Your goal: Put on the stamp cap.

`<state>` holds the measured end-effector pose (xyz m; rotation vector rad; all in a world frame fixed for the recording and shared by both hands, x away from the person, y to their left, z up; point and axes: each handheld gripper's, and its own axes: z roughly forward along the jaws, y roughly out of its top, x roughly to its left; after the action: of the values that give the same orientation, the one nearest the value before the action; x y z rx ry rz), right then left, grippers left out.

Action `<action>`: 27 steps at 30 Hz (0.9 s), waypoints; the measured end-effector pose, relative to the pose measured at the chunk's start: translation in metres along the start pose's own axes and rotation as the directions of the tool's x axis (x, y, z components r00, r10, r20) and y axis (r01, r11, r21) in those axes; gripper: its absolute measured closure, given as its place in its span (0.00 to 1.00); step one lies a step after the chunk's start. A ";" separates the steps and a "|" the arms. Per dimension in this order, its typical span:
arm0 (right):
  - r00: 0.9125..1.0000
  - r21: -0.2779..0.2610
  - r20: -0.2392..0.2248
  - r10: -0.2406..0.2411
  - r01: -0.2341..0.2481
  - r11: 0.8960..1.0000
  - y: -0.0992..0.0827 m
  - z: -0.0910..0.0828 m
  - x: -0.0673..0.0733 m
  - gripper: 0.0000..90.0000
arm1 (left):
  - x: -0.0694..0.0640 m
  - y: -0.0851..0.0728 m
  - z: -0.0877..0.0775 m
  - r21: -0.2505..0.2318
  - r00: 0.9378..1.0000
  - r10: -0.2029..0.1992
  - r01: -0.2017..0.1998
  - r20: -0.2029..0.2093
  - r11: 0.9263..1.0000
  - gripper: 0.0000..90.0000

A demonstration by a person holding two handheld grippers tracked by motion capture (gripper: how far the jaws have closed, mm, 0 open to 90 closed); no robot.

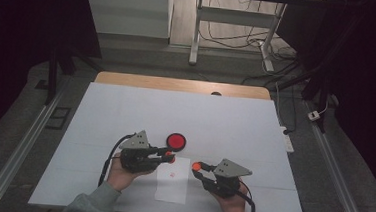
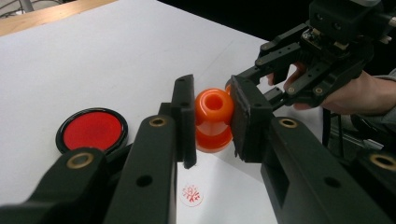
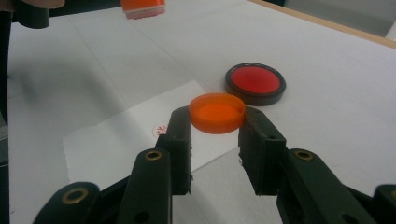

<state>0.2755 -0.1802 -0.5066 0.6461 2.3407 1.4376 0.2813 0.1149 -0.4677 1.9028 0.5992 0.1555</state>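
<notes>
The left claw grips an orange stamp, its face hidden; the right claw pinches the cap near the ink pad.

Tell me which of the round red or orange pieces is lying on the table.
The black-rimmed red ink pad, lying beside the paper. The orange stamp and orange cap are each held in a gripper.

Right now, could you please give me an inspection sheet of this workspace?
Surface: white table, wooden strip at the far edge.
Job's things: orange stamp in the left gripper; orange cap in the right gripper; paper with a red print; red ink pad, open.
Clutter: nothing seen.
Grippers: both shut, left on the stamp, right on the cap, above the paper.
Cables: one trails from each gripper; more on the floor beyond.
Surroundings: dark curtains, desk legs, power strip.
</notes>
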 end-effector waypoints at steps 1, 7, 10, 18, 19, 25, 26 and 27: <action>1.000 0.002 -0.003 -0.004 0.004 1.000 0.001 0.002 0.002 0.72 | -0.001 0.000 0.000 0.000 1.000 0.002 -0.002 0.001 1.000 0.80; 1.000 0.002 -0.015 -0.013 0.013 1.000 0.003 0.006 0.006 0.72 | -0.003 0.001 0.004 0.005 1.000 0.008 -0.008 0.009 1.000 0.80; 1.000 0.005 -0.019 -0.018 0.018 1.000 0.003 0.008 0.007 0.72 | -0.003 0.002 0.004 0.000 1.000 0.007 -0.007 0.010 1.000 0.80; 1.000 0.003 -0.023 -0.020 0.020 1.000 0.004 0.011 0.010 0.72 | -0.005 0.003 0.007 0.002 1.000 0.012 -0.012 0.016 1.000 0.80; 1.000 0.006 -0.024 -0.020 0.021 1.000 0.004 0.011 0.011 0.72 | -0.005 0.003 0.007 0.002 1.000 0.012 -0.012 0.016 1.000 0.80; 0.999 0.013 -0.029 -0.027 0.027 1.000 0.004 0.014 0.014 0.72 | -0.006 0.006 0.006 -0.004 1.000 0.011 -0.011 0.017 1.000 0.80; 0.999 0.012 -0.030 -0.031 0.032 0.999 0.004 0.015 0.015 0.72 | -0.006 0.006 0.007 0.001 1.000 0.014 -0.014 0.018 1.000 0.80; 0.999 0.006 -0.038 -0.029 0.030 1.000 0.004 0.016 0.015 0.72 | -0.006 0.005 0.008 0.002 1.000 0.015 -0.015 0.019 1.000 0.80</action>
<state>0.2714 -0.1586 -0.5103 0.5885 2.3750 1.4417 0.2808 0.1036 -0.4650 1.9091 0.5732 0.1463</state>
